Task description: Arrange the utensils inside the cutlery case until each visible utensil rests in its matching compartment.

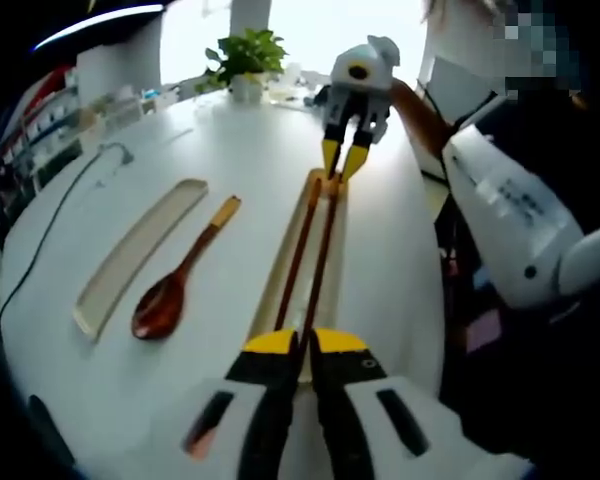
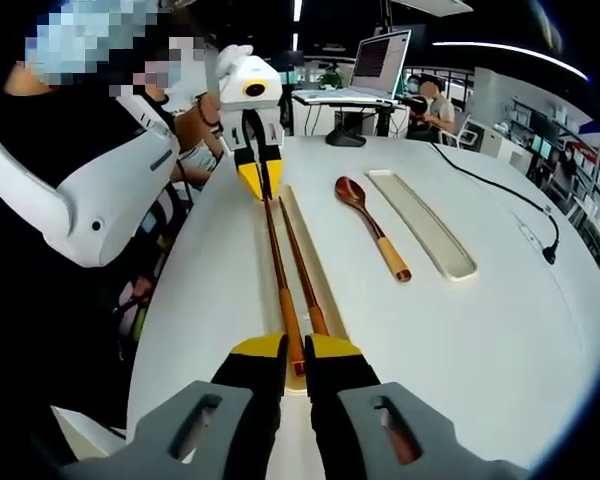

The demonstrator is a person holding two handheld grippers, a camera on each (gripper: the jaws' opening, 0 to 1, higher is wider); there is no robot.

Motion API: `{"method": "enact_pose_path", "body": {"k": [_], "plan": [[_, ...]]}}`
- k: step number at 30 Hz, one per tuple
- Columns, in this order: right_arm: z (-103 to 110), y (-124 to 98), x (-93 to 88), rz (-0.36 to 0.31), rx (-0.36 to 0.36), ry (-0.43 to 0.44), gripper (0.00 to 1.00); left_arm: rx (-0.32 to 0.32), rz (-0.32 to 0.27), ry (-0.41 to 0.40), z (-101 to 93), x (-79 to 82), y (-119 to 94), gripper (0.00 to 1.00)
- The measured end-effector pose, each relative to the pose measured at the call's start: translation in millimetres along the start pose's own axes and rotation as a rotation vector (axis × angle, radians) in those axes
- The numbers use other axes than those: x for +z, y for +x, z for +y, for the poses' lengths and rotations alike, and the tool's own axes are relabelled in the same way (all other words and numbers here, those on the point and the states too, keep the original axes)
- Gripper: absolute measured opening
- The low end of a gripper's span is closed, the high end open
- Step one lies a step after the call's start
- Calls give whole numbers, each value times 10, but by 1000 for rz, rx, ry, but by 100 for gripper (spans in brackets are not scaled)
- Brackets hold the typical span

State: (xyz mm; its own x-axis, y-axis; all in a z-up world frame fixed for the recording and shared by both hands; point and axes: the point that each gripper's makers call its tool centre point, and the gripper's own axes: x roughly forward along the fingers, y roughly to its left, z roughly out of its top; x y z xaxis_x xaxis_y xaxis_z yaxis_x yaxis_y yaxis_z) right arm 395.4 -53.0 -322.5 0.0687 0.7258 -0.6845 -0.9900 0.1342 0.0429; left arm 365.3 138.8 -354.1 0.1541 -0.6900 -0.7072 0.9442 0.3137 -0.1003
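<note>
Lying in the case (image 1: 280,262), chopsticks (image 1: 315,240) are pinched endwise by both tongs (image 1: 302,345) (image 2: 295,350).

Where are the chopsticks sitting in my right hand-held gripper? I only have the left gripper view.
Observer: The right gripper view shows the right hand-held gripper with its jaws nearly together on the lighter handle ends of the chopsticks, over the near end of the cutlery case.
Operator: What's beyond the table on that side?
Observer: A laptop on a stand, with a seated person next to it.
</note>
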Motion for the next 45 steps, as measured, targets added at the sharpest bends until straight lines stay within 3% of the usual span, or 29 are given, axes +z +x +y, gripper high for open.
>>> {"method": "enact_pose_path", "body": {"k": [25,35,38,41,45], "plan": [[5,29,-23,-2,6,35,8,8,0,24,-2,-29,26,7],[-7,-2,0,-7,-6,24,10,-6,-7,-21,-22,-20,30,5],[-42,-45,-4,-9,-24,25,12,-13,-8,-16,-35,-6,35,4],[-104,-78,-2,-20,-56,29,21,-21,-7,-13,-49,3,35,4],[-130,-100,-16,-22,-69,43,21,-11,-1,0,-28,11,49,4]]}}
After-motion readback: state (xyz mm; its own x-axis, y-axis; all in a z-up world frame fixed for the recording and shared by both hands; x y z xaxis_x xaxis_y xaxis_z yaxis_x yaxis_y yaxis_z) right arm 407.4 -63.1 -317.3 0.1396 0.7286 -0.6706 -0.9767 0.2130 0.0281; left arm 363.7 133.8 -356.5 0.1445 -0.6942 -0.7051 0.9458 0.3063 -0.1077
